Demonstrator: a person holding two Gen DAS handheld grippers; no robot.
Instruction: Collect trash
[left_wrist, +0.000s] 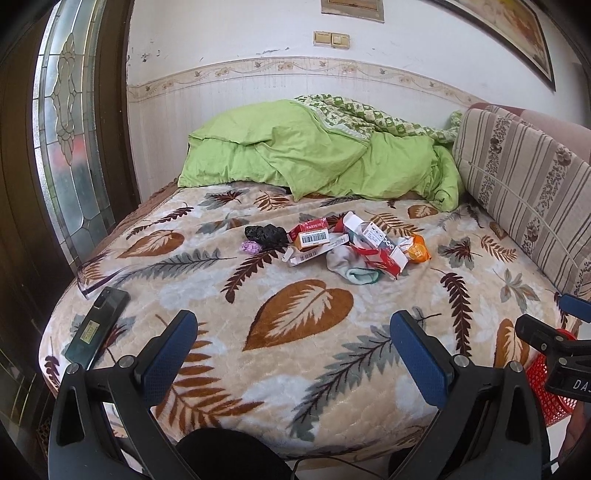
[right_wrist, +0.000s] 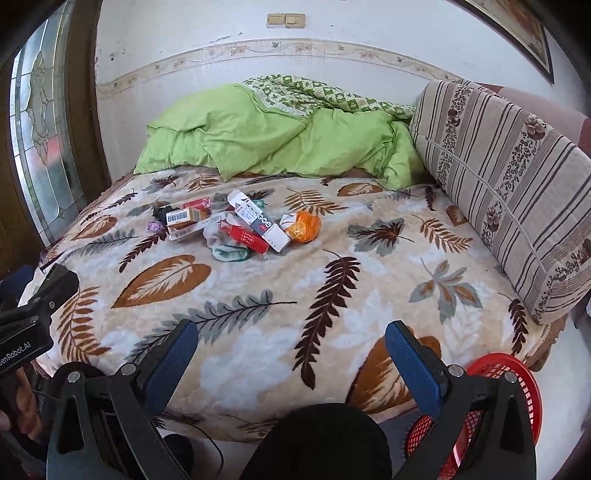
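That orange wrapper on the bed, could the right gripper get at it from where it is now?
Probably yes. The right gripper is open and empty, and only bare blanket lies before the orange wrapper, which sits exposed at the pile's right edge.

Both wrist views face the bed (left_wrist: 295, 332) from its foot.

My right gripper's arm covers part of the red basket (right_wrist: 517, 373), and the frame's edge cuts its lower side. In my left view only a sliver of it shows. The print on the cartons (right_wrist: 258, 218) is too small to read. The green quilt (left_wrist: 314, 155) hides the head of the bed. The framed picture (left_wrist: 517, 33) runs off the corner.
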